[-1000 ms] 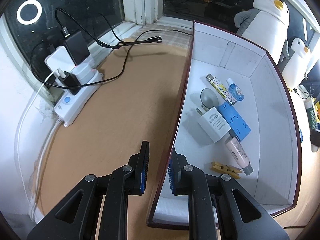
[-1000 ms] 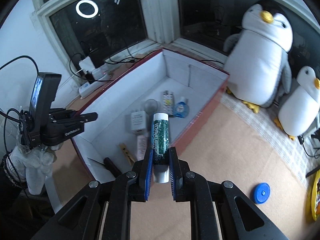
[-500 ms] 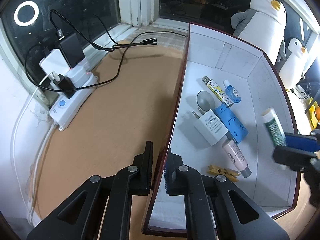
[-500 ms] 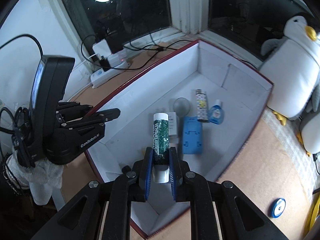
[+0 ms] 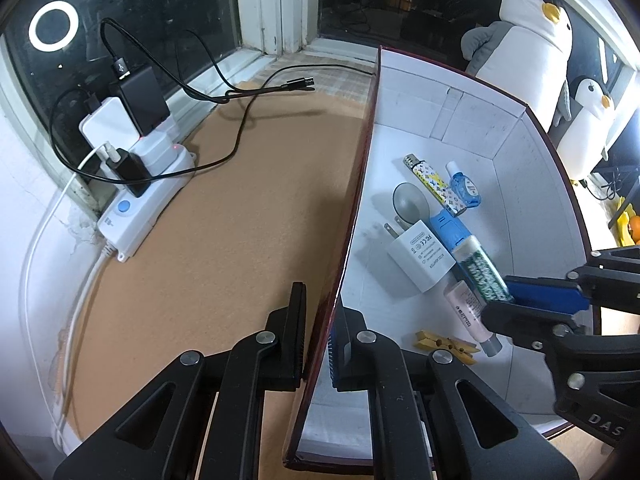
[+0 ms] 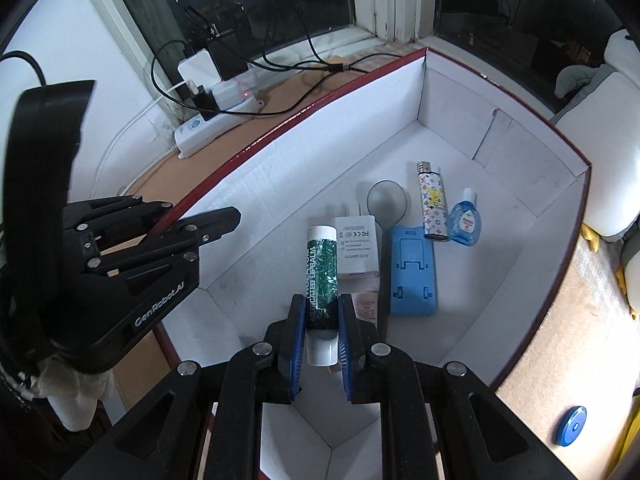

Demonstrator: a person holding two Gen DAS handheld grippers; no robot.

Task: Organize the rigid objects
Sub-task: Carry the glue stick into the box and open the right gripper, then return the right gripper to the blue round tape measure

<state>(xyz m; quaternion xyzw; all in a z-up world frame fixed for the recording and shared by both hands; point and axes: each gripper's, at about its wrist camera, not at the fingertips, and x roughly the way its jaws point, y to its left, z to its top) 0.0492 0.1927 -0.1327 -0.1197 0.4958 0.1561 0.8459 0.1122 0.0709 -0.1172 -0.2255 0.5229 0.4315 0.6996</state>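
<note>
A red-rimmed box (image 5: pixel 360 184) with a white lining stands on the tan mat. My left gripper (image 5: pixel 320 332) is shut on its left wall, one finger outside and one inside. My right gripper (image 6: pixel 321 316) is shut on a green lip balm tube (image 6: pixel 322 264), held low inside the box over a white charger plug (image 6: pixel 357 250) and a pink tube (image 5: pixel 468 312). In the left wrist view the right gripper (image 5: pixel 532 304) comes in from the right with the lip balm tube (image 5: pixel 480 266). A blue phone stand (image 6: pixel 412 276), a patterned lighter (image 6: pixel 432 204), a small blue bottle (image 6: pixel 464 220) and a clothespin (image 5: pixel 446 344) also lie in the box.
A white power strip (image 5: pixel 136 204) with chargers and loose black cables sits by the window, left of the box. Two plush penguins (image 5: pixel 524 36) stand behind the box's right side. A blue cap (image 6: pixel 572 426) lies on the mat outside the box (image 6: pixel 280 136).
My right gripper has carried the lip balm tube from outside the box to low over its floor. The left gripper's jaws have closed onto the box wall.
</note>
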